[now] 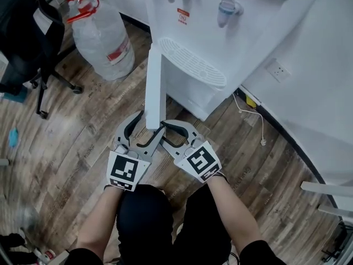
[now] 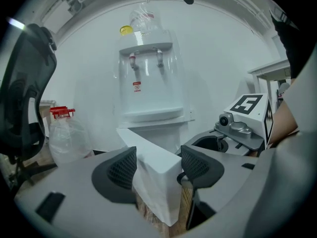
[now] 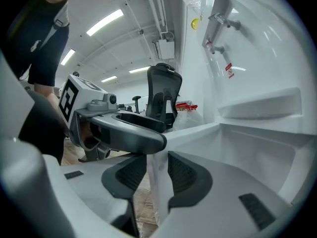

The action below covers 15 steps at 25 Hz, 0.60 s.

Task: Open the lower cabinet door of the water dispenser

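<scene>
While the wide left gripper (image 2: pixel 158 165) straddles the cabinet door (image 1: pixel 154 81), the right gripper (image 3: pixel 157 170) pinches its edge; that shallow pinch may slip.

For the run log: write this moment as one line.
cabinet door: swung open; left gripper: open around its edge; right gripper: shut on its edge

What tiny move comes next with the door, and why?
Probably the right gripper lets go and backs off: the door already sticks straight out from the water dispenser, the left gripper is open, only the right pinches its edge.
</scene>
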### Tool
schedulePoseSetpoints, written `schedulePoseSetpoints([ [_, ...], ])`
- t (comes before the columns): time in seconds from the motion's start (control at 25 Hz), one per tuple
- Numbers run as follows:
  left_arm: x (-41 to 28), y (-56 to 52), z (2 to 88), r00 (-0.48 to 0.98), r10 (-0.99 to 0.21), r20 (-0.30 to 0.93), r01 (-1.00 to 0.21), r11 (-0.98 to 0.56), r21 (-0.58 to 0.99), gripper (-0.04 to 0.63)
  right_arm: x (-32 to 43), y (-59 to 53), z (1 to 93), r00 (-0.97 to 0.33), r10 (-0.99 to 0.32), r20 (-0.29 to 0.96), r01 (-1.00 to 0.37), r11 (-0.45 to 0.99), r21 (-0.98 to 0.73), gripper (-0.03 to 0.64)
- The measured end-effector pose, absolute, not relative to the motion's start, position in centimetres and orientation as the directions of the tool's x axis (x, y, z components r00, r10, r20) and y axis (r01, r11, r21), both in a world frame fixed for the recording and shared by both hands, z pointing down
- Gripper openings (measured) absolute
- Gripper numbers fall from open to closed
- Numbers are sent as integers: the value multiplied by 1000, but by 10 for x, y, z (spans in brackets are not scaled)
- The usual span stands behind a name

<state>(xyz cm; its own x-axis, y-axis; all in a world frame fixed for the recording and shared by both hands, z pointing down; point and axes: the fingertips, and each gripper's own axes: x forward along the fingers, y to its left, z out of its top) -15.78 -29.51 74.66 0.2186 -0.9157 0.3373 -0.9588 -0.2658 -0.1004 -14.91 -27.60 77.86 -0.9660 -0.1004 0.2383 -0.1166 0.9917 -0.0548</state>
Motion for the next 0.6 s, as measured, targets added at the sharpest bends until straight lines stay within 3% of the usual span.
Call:
schedulePoseSetpoints([
  [0.36, -186, -282, 747, 178, -926, 334, -970, -222, -98, 275, -153, -271, 774, -964, -79, 253, -93, 995, -44, 143],
  [0.6, -212, -273, 747, 135, -933, 334, -979, -178, -101, 270, -153, -282, 764, -963, -97, 252, -109, 994, -32, 104],
])
